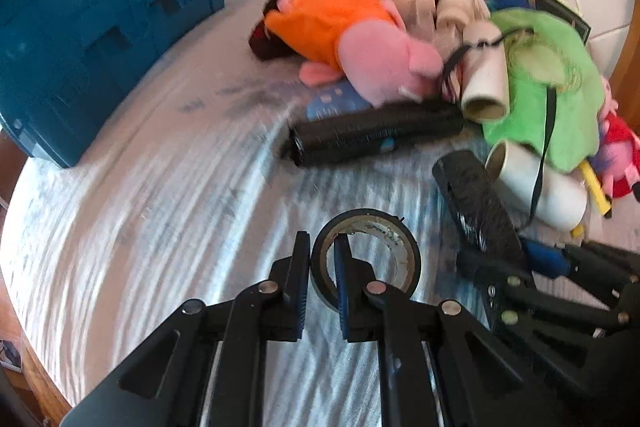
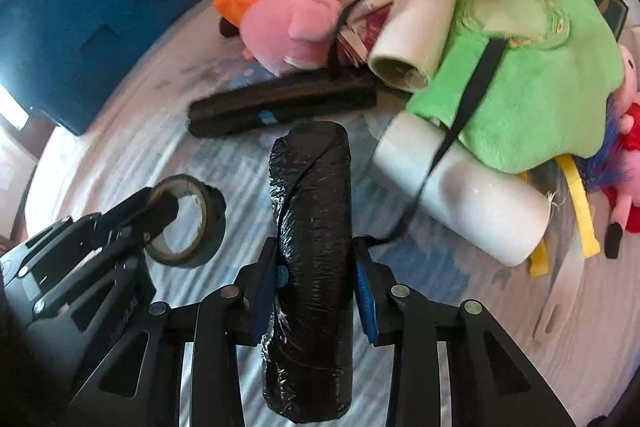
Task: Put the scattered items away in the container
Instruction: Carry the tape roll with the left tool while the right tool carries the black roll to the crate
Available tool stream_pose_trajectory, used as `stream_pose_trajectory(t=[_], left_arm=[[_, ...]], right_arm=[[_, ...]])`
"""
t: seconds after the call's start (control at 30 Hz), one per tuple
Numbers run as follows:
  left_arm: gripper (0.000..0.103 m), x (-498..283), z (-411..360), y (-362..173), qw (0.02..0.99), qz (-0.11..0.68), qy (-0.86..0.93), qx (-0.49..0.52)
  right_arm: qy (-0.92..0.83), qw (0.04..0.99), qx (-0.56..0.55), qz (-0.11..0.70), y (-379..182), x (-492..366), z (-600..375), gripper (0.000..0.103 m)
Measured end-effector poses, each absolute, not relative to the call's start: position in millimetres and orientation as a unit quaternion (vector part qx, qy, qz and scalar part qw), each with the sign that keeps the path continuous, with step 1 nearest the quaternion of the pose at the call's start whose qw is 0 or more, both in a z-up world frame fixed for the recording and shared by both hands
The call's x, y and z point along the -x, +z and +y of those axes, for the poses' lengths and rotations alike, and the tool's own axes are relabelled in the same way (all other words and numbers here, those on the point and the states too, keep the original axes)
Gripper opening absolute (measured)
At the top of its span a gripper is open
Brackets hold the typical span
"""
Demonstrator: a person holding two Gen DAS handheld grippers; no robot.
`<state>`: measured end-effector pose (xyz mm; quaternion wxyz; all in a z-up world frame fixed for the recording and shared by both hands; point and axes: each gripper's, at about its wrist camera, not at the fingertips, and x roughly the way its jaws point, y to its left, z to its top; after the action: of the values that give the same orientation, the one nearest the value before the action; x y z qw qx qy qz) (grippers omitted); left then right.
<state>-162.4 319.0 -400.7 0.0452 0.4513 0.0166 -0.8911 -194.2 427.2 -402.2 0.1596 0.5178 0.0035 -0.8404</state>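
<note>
We hold two things at once. Our left tongs (image 1: 322, 267) are pinched nearly shut on the wall of the roll of black tape (image 1: 366, 257), one finger outside the ring and one through its hole. Our right tongs (image 2: 316, 267) stand partly open around the black wrapped roll (image 2: 312, 251), which runs lengthwise between the jaws with the blue pads against its sides; the grip looks sound, though blur hides how firmly they press.

To do this step well, we judge that both loads should come up clear of the striped cloth (image 1: 160, 227) before we swing them. The tape hangs by one wall only, so we keep that wrist steady and avoid tilting the ring off the finger. The long roll sticks out ahead of and behind the jaws, so we carry it level and watch its far end.

Just ahead of the right tongs lies a white tube (image 2: 460, 195) with a black strap (image 2: 468, 103) draped over it; the strap's end trails close to our right fingers and could snag. Beyond the tape lies a second black roll (image 1: 372, 135). Farther on are the pink and orange plush toy (image 1: 352, 39), another white tube (image 1: 486, 87) and the green plush (image 1: 552, 87).

The blue crate (image 1: 100, 19) stands far off to the left of both tongs, with bare cloth between, so that way looks open.
</note>
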Motion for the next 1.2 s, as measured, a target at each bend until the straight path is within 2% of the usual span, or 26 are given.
stream_pose_trajectory(t=[0.5,0.9,1.2], left_arm=[[0.012,133,261,-290,0.114,0.028,-0.931,-0.345],[0.012,92,147,-203,0.141,0.039,-0.957,-0.251],[0.012,76,59,-164,0.145,0.024,-0.968,-0.206]], right_arm=[[-0.882,0.234,-0.409,0.020,-289,185,382,0.034],[-0.912,0.272,-0.302,0.043,-183,155,267,0.034],[-0.924,0.279,-0.258,0.033,-142,148,180,0.034]])
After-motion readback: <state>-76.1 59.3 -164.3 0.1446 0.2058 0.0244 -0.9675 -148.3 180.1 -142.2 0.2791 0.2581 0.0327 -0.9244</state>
